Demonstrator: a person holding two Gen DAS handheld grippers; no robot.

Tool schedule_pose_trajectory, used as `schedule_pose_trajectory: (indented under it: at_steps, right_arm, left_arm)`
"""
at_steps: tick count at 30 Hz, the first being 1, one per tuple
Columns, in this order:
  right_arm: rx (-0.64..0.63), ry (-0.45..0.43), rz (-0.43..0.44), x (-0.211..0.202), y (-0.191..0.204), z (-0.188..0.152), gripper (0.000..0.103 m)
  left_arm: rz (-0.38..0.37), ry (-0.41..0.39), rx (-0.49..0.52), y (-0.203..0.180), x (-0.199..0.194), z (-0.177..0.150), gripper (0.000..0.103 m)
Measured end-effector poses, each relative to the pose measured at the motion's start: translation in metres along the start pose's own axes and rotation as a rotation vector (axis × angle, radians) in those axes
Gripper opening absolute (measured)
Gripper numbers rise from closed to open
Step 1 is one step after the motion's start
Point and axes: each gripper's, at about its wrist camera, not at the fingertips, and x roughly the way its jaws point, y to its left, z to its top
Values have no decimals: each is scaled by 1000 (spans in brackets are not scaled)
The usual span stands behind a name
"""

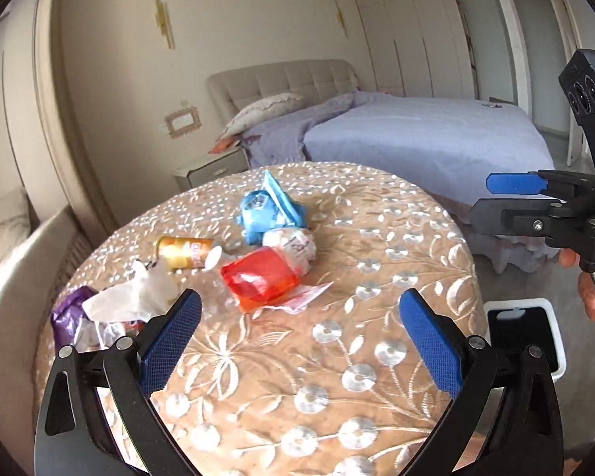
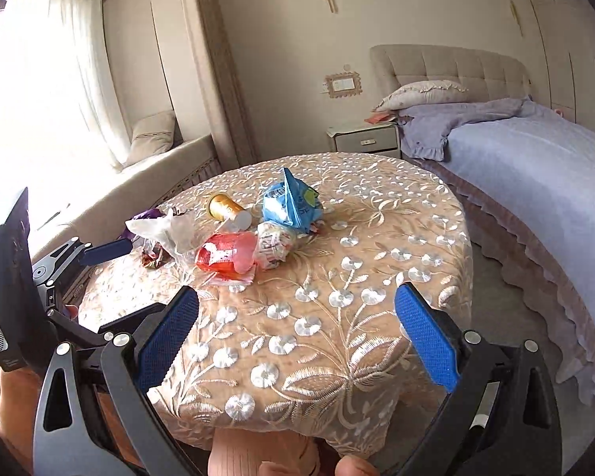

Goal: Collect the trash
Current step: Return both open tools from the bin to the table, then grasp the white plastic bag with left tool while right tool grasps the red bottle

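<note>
Your left gripper hangs over the near part of the round table, its blue pads spread wide with nothing between them, and your right gripper hovers the same way, jaws wide apart and empty above the embroidered tablecloth. In the left wrist view your right gripper shows at the right edge, off the table's side, with your hand on its handle. The trash sits in a loose cluster on the far left half of the table, well ahead of both tools: a red wrapper lies nearest you, touching a crumpled white wrapper just behind it, with a blue packet standing up behind that. A gold can lies on its side to the left of the red wrapper, its pale end pointing toward it. Further left, near the table's edge, a crumpled white tissue rests against a purple wrapper. On the floor to the right of the table stands a white bin lined with a black bag, open at the top. Behind the table you can see a bed with a lilac cover and a nightstand beside it
</note>
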Motion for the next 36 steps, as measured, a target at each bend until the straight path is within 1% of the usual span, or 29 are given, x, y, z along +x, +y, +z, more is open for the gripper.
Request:
schedule_pose_trajectory:
  at_steps: [2, 5, 8, 11, 15, 18, 20, 24, 26, 28, 29, 31, 32, 33, 34, 35, 36]
  right_arm:
    - [-15, 10, 18, 15, 10, 5, 99]
    - [-91, 107, 37, 48, 23, 12, 99]
    - [-51, 186, 140, 78, 23, 17, 99]
    - [-38, 247, 201, 109, 25, 22, 99]
    - [-71, 297, 279, 135, 39, 27, 99]
    - [-107, 344, 324, 154, 52, 30, 99]
    - [-132, 370, 359, 163, 60, 30, 98]
    - [-186, 404, 419, 177, 75, 31, 99]
    - [-217, 419, 445, 185, 83, 32, 99]
    - [-244, 431, 451, 192, 90, 32, 98]
    - [-257, 435, 453, 195, 93, 32, 98]
    - [-280, 445, 453, 202, 100, 31, 97]
    - [-286, 455, 461, 204, 103, 30, 94]
    - [-292, 458, 475, 204, 106, 30, 81]
    - [-301, 465, 487, 203, 108, 29, 68]
    - [-309, 474, 494, 203, 110, 28, 62]
    - [-310, 479, 496, 204, 112, 27, 51]
  left_arm:
    - [49, -5, -25, 27, 0, -4, 98]
    - [110, -23, -51, 63, -2, -8, 98]
    - [134, -35, -49, 91, 4, -8, 98]
    - [149, -28, -23, 106, 18, -8, 98]
    - [106, -8, 3, 116, 39, -8, 98]
    - [106, 21, 29, 120, 56, -5, 98]
    - [90, 56, 24, 125, 70, -2, 98]
    - [9, 111, -4, 136, 93, 3, 98]
    - [-5, 142, -9, 138, 103, 6, 98]
    - [-15, 159, -14, 137, 111, 8, 97]
    - [-26, 171, -19, 137, 116, 8, 96]
    - [-47, 193, -25, 135, 122, 8, 81]
    - [-53, 209, -29, 133, 126, 7, 78]
    - [-63, 223, -23, 130, 131, 7, 68]
    - [-77, 215, -24, 129, 132, 6, 63]
    - [-80, 213, -27, 129, 132, 6, 62]
    - [-83, 211, -30, 128, 132, 7, 60]
